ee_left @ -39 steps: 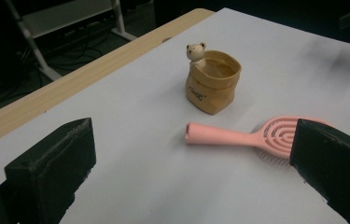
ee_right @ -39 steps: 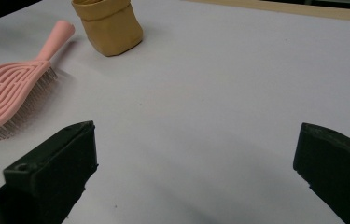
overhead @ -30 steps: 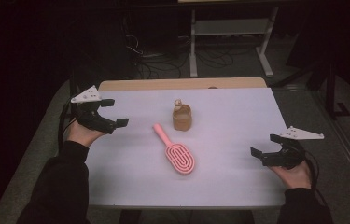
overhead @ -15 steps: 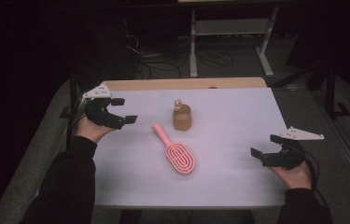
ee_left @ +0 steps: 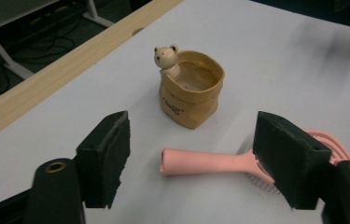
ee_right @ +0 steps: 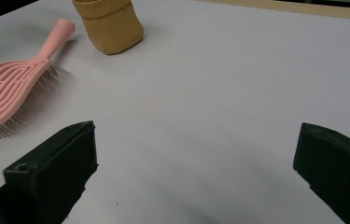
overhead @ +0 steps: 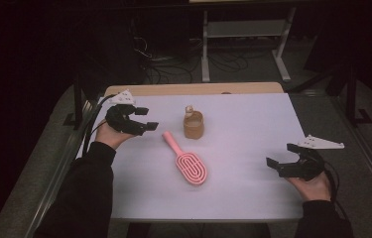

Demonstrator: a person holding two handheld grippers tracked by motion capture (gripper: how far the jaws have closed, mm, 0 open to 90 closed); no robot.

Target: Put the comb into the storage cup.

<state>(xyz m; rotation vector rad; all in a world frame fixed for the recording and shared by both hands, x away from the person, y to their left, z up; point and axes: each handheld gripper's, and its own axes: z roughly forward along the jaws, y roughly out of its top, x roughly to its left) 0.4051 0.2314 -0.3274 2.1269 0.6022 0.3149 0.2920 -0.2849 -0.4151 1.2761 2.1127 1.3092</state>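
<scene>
The left gripper is sitting in the left-centre of the high view, its jaws aiming toward the middle of the frame, where the pink hairbrush is lying flat on the white table with its handle pointing to the upper left. The jaws have just been closing and are now standing at a middling gap with nothing pressed between them; judging by the aim, they are being narrowed to suit the slim handle. In the left gripper view that handle is lying crosswise in the lower middle of the frame, between the two black pads but farther off and apart from them, so a grip looks near though not yet made. The tan bear pot is standing upright just beyond the handle's tip, near it but not touching, which leaves little spare room on that side. The left gripper view is also revealing the small bear figure on the pot's rim and the pot's hollow inside, details that stay tiny from above. The right gripper is resting at the lower right of the high view, jaws spread wide and holding nothing, seemingly waiting well apart from the brush. The right gripper view is showing the brush's bristles facing down against the table at its left edge.
</scene>
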